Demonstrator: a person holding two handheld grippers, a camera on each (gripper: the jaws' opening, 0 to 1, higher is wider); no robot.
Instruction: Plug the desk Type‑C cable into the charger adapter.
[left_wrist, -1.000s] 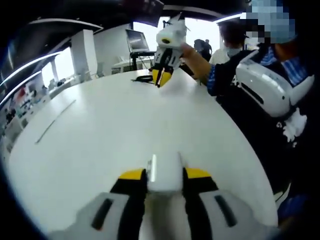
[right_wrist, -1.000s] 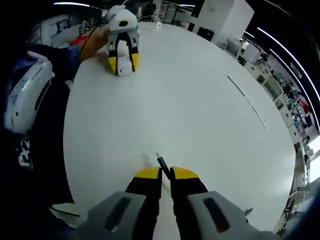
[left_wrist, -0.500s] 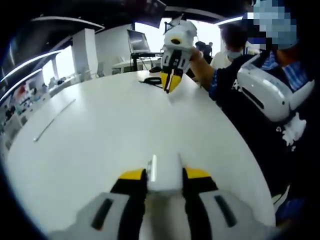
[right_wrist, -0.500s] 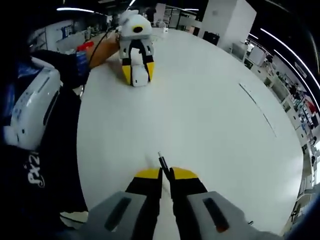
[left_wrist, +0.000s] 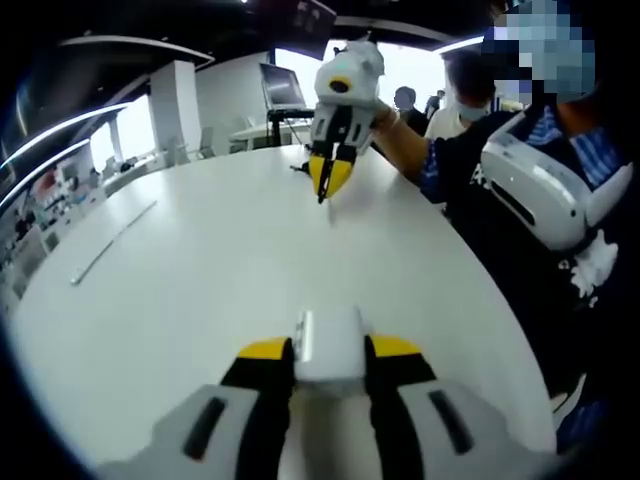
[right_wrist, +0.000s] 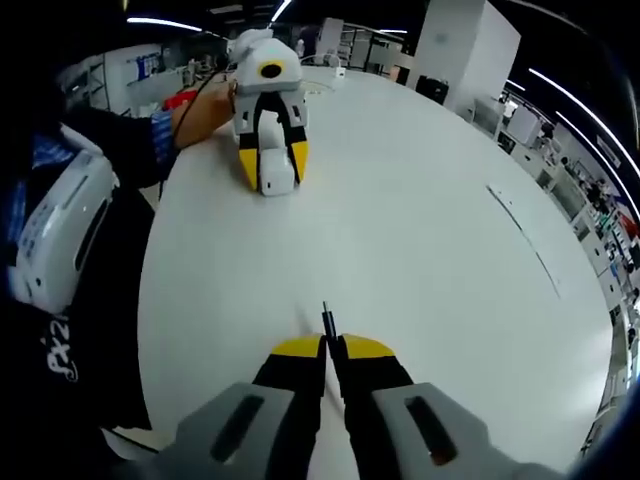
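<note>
My left gripper (left_wrist: 330, 352) is shut on a white charger adapter (left_wrist: 330, 345), held low over the white round table (left_wrist: 200, 270). Across the table, in the left gripper view, my right gripper (left_wrist: 327, 180) hangs tips-down in a person's hand, with a thin dark plug (left_wrist: 321, 196) at its tips. In the right gripper view, my right gripper (right_wrist: 328, 346) is shut on the Type-C cable plug (right_wrist: 326, 320), which pokes forward from the jaws. Straight ahead, my left gripper (right_wrist: 270, 170) faces it with the white adapter (right_wrist: 272, 180) between its yellow tips. A stretch of bare table separates plug and adapter.
The person (left_wrist: 520, 170) stands at the table's edge, wearing a white device (right_wrist: 60, 230) on the chest. A thin seam (left_wrist: 110, 245) runs across the table top. Desks, a monitor (left_wrist: 280, 88) and other people stand beyond the table.
The two grippers have come closer together: each looks larger and nearer in the other's view. Both keep their hold.
</note>
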